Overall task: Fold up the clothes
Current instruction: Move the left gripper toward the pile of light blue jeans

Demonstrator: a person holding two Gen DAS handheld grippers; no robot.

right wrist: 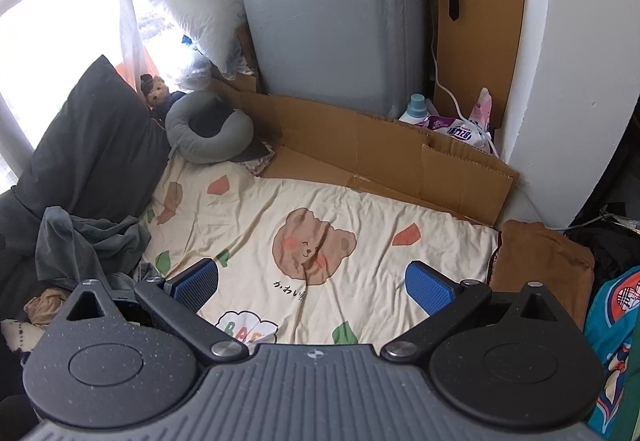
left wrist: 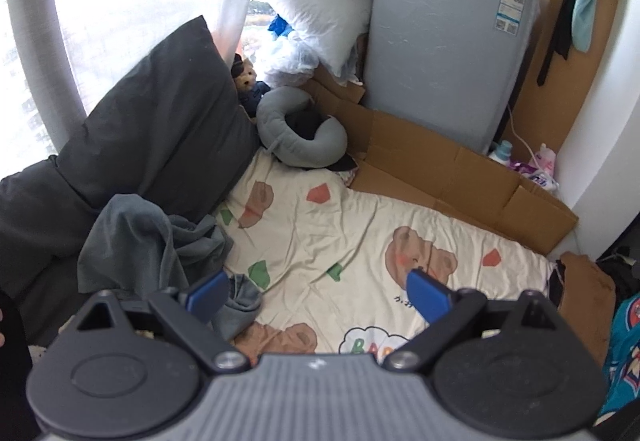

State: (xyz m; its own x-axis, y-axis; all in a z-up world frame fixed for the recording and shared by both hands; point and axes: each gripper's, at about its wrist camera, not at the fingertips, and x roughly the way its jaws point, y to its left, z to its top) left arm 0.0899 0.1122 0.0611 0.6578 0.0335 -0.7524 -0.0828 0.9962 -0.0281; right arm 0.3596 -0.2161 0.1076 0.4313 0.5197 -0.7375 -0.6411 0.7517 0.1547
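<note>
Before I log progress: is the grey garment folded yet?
Not folded. The grey garment lies crumpled in a heap beside the dark pillow.

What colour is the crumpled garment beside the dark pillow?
Grey-green garment; clearest in the left wrist view.

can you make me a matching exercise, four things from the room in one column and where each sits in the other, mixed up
Things:
1. grey-green garment
2. brown garment
3. neck pillow
4. detergent bottle

Places:
A. at the right edge of the bear-print sheet
B. in front of the dark pillow
C. beside the grey appliance, against the wall
D. next to the teddy bear

Pairs: 1-B, 2-A, 3-D, 4-C
</note>
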